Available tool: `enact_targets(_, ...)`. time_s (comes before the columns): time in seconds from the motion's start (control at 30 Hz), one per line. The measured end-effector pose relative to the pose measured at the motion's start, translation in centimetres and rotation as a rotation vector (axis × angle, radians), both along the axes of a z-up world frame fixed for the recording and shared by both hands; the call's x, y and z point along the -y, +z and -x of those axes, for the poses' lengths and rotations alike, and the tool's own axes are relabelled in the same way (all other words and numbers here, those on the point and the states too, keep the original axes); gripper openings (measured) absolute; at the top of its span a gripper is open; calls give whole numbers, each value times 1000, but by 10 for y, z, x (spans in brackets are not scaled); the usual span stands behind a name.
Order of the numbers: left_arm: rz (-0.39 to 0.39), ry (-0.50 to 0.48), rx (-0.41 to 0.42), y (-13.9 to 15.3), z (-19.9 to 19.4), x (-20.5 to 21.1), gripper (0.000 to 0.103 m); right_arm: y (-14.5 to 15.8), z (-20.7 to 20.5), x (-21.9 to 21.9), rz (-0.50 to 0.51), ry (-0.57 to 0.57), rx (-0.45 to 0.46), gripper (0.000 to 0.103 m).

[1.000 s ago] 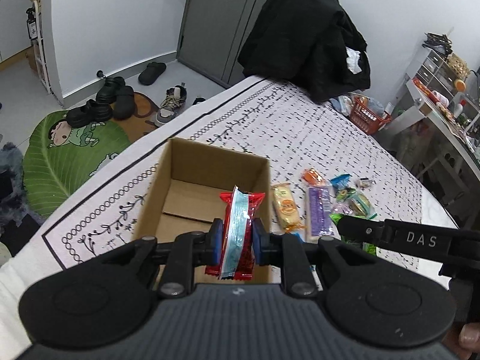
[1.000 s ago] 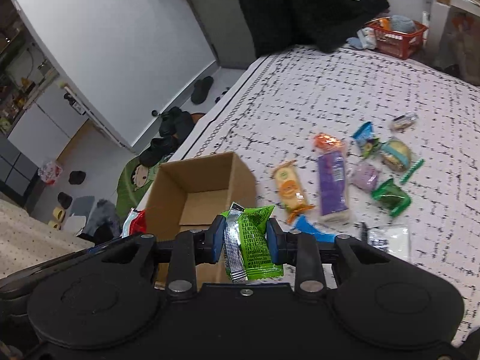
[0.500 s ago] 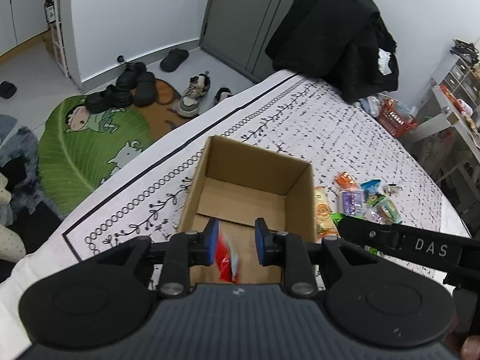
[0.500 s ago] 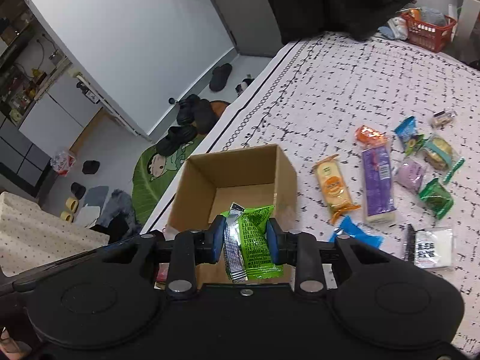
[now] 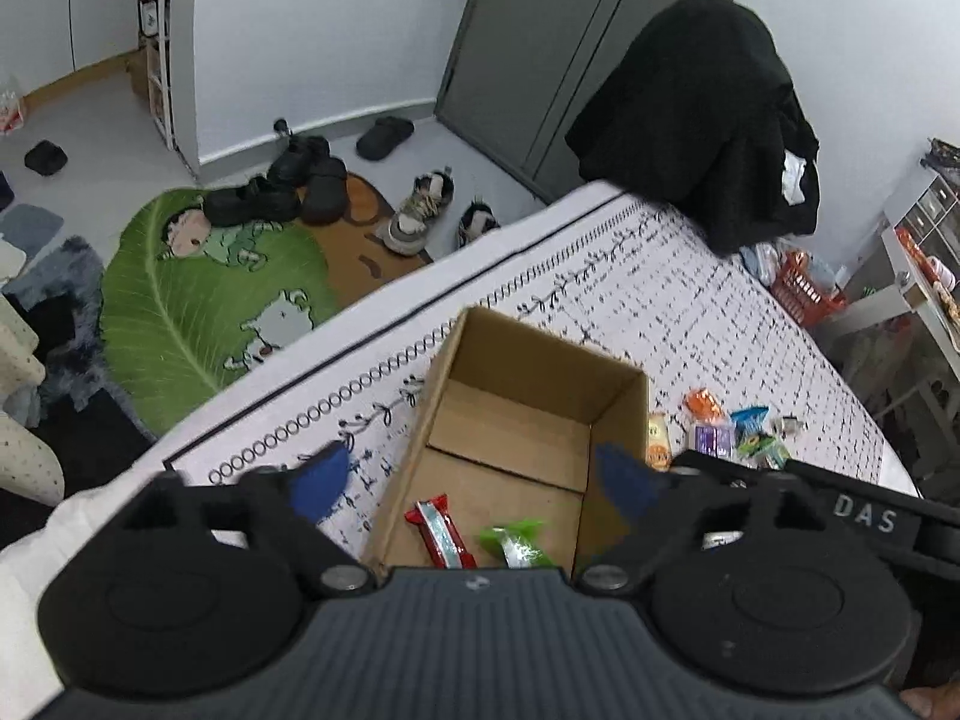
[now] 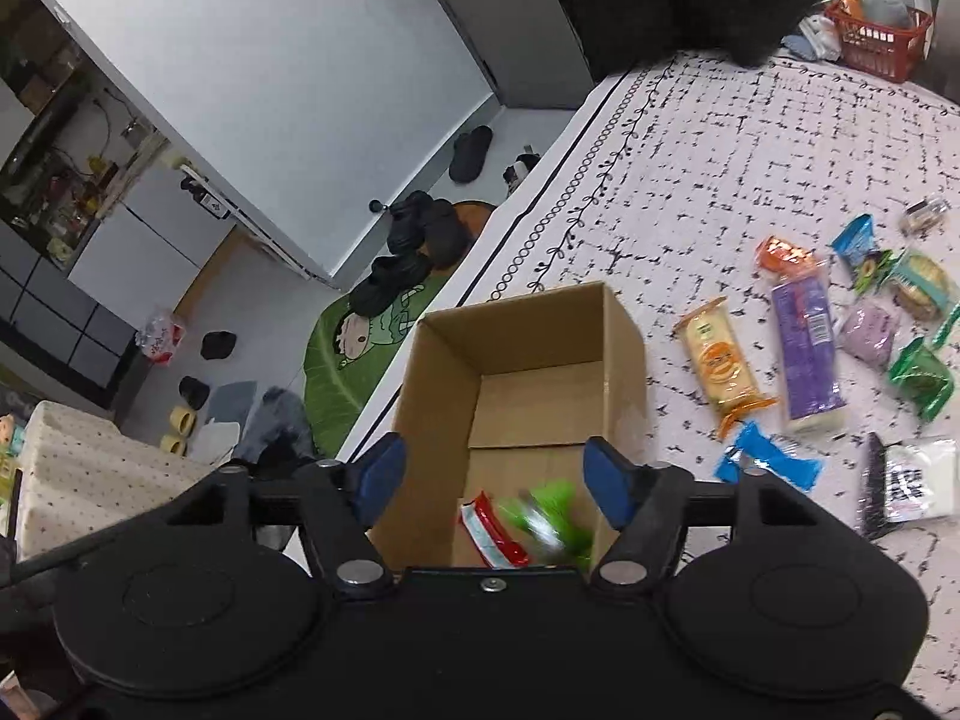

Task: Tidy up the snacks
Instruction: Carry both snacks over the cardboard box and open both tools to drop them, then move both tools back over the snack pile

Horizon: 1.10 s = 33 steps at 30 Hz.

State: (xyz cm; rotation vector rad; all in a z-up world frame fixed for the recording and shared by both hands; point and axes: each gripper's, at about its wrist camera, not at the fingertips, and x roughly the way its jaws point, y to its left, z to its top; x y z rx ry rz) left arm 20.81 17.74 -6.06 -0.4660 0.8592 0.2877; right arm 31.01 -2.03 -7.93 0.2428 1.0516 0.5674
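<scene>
An open cardboard box (image 5: 462, 360) (image 6: 618, 324) stands on the patterned tablecloth. On its floor lie a red snack packet (image 5: 441, 531) (image 6: 489, 531) and a green snack packet (image 5: 516, 543) (image 6: 552, 519), the green one blurred in the right wrist view. My left gripper (image 5: 474, 483) hangs open above the box's near end, nothing between its blue pads. Open as well, my right gripper (image 6: 492, 474) is over the same end. Several snacks lie right of the box: an orange cracker pack (image 6: 717, 360), a purple bar (image 6: 807, 348), a blue packet (image 6: 768, 465).
The tablecloth (image 6: 750, 138) runs far and right. A black coat (image 5: 702, 114) hangs over the table's far end. A red basket (image 6: 876, 39) sits beyond. Shoes (image 5: 420, 213) and a green leaf mat (image 5: 198, 312) lie on the floor left of the table.
Both grippers opened over the box. The red packet dropped from the left one, then the green packet from the right; both now lie inside. The left gripper rose.
</scene>
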Motion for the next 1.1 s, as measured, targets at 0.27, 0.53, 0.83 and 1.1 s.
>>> enact_targets(0.27, -42, -14, 24, 10, 2, 17, 103, 7, 5, 39, 38, -67, 46, 90)
enact_targets(0.53, -56, -64, 39, 17, 3, 45, 103, 10, 13, 81, 83, -117, 89, 96)
enact_targets(0.83, -36, -113, 29, 17, -2, 84, 103, 9, 14, 134, 121, -192, 108, 97)
enact_targets(1.1, -9, -115, 28, 14, -7, 111, 103, 2, 14, 169, 136, -227, 97, 97)
